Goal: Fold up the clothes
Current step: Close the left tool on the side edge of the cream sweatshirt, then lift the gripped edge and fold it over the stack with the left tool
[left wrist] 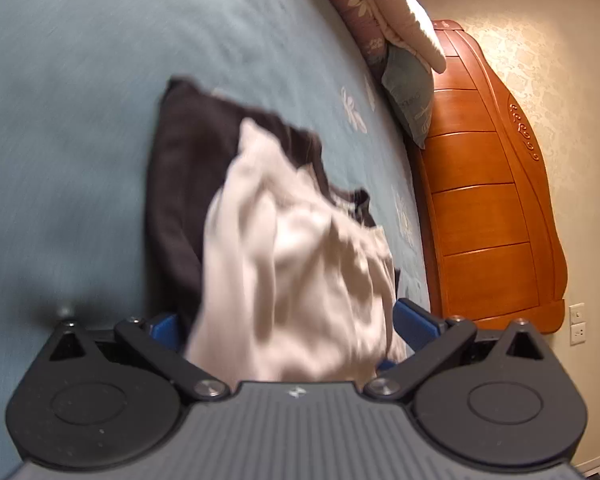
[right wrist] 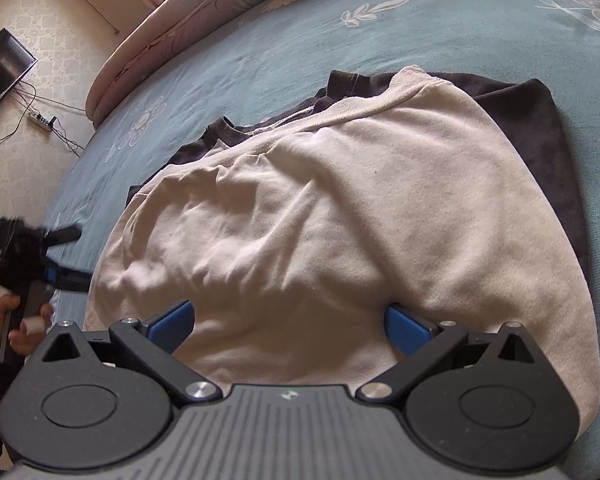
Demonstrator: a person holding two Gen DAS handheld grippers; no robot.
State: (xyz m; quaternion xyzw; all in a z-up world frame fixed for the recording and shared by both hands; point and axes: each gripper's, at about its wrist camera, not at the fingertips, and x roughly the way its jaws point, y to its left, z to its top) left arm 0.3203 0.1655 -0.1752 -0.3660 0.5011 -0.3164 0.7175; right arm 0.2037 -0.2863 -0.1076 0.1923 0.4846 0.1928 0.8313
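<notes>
A cream shirt [right wrist: 319, 200] lies spread over a dark shirt [right wrist: 539, 128] on the blue-green bedspread [right wrist: 419, 32]. My right gripper [right wrist: 288, 320] is open at the cream shirt's near hem, its blue pads [right wrist: 172, 322] wide apart with the cloth between them. In the left wrist view the cream shirt [left wrist: 292, 260] rises bunched and blurred between the spread pads [left wrist: 415, 322] of my open left gripper [left wrist: 290, 320], with the dark shirt [left wrist: 188, 168] flat beneath it. The right wrist view also shows the left gripper [right wrist: 56, 258], in a hand [right wrist: 16, 320], at the shirt's left edge.
A wooden headboard [left wrist: 491, 208] stands against the wall, with a pillow [left wrist: 409, 92] and a folded floral quilt [left wrist: 375, 8] at the bed's head. The quilt [right wrist: 204, 4] borders the far side. A television [right wrist: 2, 68] and power strip [right wrist: 40, 120] are by the wall.
</notes>
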